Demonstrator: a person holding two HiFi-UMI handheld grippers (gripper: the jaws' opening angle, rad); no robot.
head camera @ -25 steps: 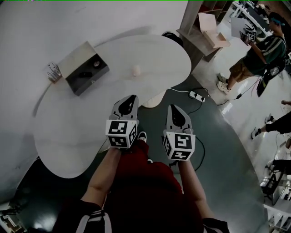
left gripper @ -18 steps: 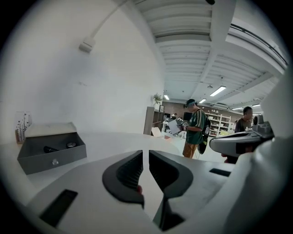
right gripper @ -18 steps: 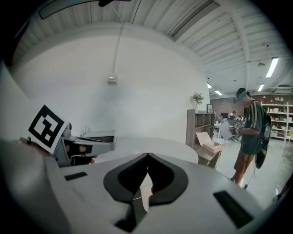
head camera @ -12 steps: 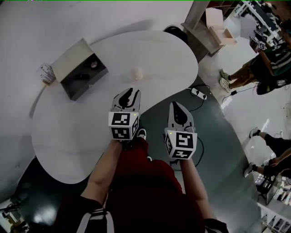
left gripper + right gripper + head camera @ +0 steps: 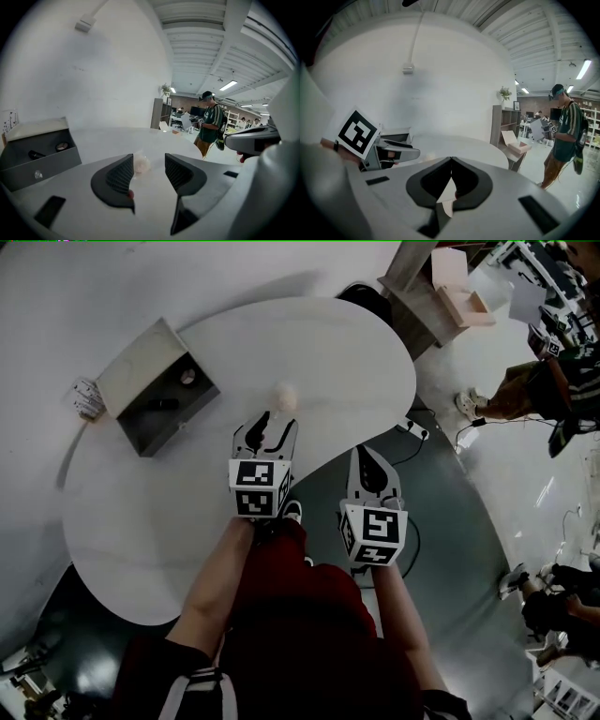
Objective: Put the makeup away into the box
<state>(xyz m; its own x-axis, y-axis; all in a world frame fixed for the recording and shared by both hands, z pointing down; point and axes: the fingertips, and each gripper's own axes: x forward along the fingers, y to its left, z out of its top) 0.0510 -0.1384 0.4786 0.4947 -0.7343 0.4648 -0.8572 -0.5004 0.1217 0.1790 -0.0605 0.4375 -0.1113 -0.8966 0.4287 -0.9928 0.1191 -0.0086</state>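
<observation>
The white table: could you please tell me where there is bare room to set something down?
The table is bare on its right lobe, between the pale puff and the right edge, and on the near left stretch below the open box. It is tighter far left, where a small packet sits beside the box.

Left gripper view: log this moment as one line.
left gripper: opening, empty | pale round item: on table ahead | right gripper: shut, empty | box: open

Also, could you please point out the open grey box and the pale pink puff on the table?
open grey box (image 5: 56,161): left gripper view, on its front wall.
pale pink puff (image 5: 284,396): head view, on its middle.
</observation>
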